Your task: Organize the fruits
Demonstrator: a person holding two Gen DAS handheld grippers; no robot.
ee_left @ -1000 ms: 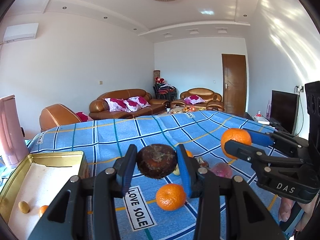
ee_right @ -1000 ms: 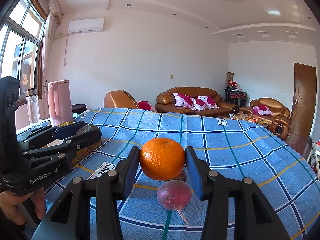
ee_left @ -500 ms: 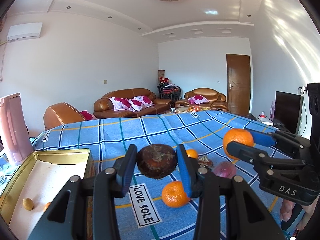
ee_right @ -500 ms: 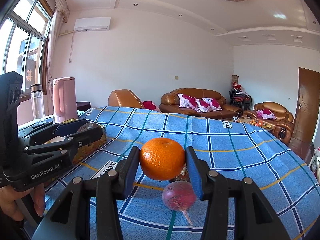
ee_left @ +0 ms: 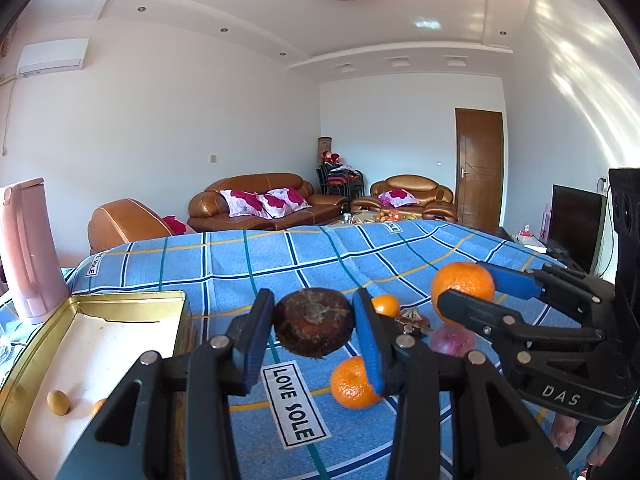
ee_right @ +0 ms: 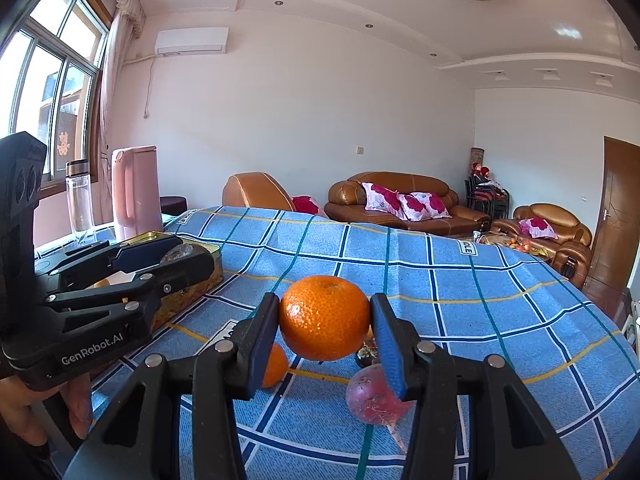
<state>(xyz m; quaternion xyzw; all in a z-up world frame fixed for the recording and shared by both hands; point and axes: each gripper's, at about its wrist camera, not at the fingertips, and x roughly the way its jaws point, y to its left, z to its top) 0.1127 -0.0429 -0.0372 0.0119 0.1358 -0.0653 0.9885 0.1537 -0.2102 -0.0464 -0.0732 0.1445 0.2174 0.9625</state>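
Over the blue cloth [ee_left: 248, 264], the gold tin [ee_left: 132, 300] waits at nine o'clock, presumably for sorting, so the right gripper [ee_right: 325, 320] pinches an orange [ee_right: 325, 317] aloft while the left gripper [ee_left: 314, 326] clamps a brown fruit [ee_left: 314, 327], both lifted clear.

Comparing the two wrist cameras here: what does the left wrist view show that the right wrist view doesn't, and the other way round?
Only the left wrist view shows the inside of the gold tin, with small fruits on its white floor, and a TV.

Only the right wrist view shows the window and a clear bottle.

Both show the left gripper shut on a dark brown fruit, the right gripper shut on an orange, the blue checked cloth and a pink fruit.
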